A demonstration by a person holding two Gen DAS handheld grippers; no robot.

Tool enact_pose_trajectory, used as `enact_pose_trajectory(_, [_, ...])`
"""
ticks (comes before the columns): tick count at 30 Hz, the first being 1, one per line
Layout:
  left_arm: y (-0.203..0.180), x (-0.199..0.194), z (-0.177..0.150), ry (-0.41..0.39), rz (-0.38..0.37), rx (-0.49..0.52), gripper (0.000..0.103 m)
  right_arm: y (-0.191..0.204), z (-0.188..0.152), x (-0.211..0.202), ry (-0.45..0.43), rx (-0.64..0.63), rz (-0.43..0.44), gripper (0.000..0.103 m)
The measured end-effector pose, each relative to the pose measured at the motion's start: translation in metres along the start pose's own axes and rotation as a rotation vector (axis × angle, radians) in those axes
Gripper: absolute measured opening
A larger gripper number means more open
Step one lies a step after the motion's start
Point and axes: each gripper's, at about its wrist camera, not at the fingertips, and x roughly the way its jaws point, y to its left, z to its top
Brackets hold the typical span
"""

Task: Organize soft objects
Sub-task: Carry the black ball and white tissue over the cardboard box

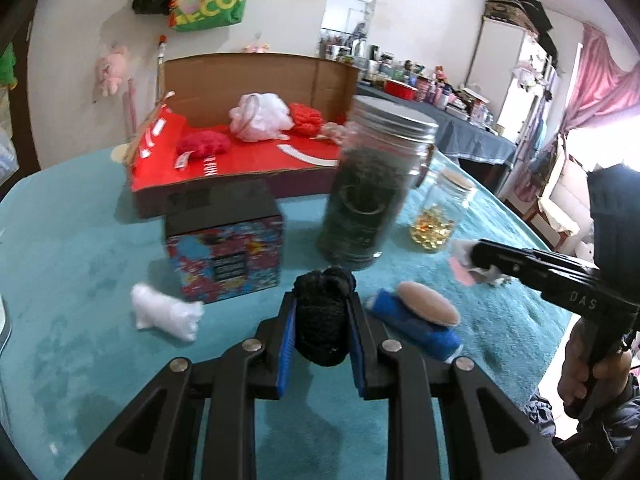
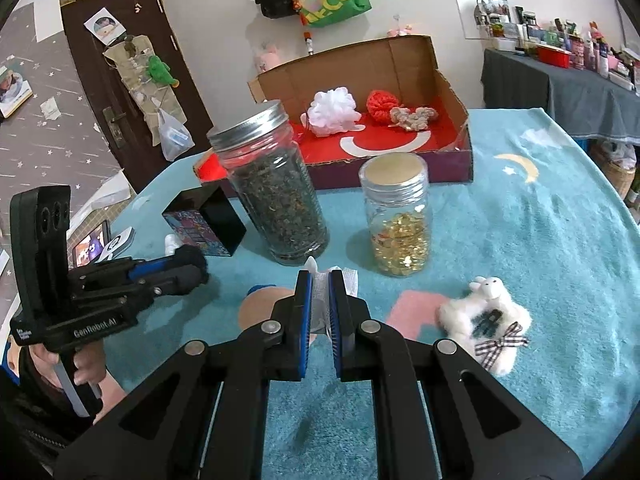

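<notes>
Left tongs (image 1: 322, 320) clamp a black pom-pom (image 1: 322, 312); right tongs (image 2: 320, 300) pinch white fabric (image 2: 320, 296). Box (image 2: 452, 168) at 12 o'clock holds approx. four soft items; white plush (image 2: 486, 314) at 3 o'clock, others still on tabletop (image 2: 540, 220).

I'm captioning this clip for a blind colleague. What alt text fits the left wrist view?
The left gripper is shut on a black fuzzy ball above a teal tablecloth. Ahead stand a tall jar of dark leaves, a patterned box and an open cardboard box holding puffs; the right gripper pinches something white at right.
</notes>
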Motion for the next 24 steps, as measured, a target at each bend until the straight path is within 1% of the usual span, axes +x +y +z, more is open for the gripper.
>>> enact_pose_trajectory(9, [0.035,-0.01,0.006,0.009,0.066,-0.032,0.025,-0.018,0.001,-0.005,0.01,0.014,-0.058,0.008])
enact_pose_trajectory(17, [0.06,-0.015,0.008,0.036,0.105,-0.061,0.025,-0.027,0.009,-0.01,0.008,0.006,-0.101,0.008])
enact_pose_trajectory(24, [0.082,-0.017,0.018,0.049,0.125,-0.097,0.025,-0.038,0.017,-0.011,0.014,0.009,-0.131,0.008])
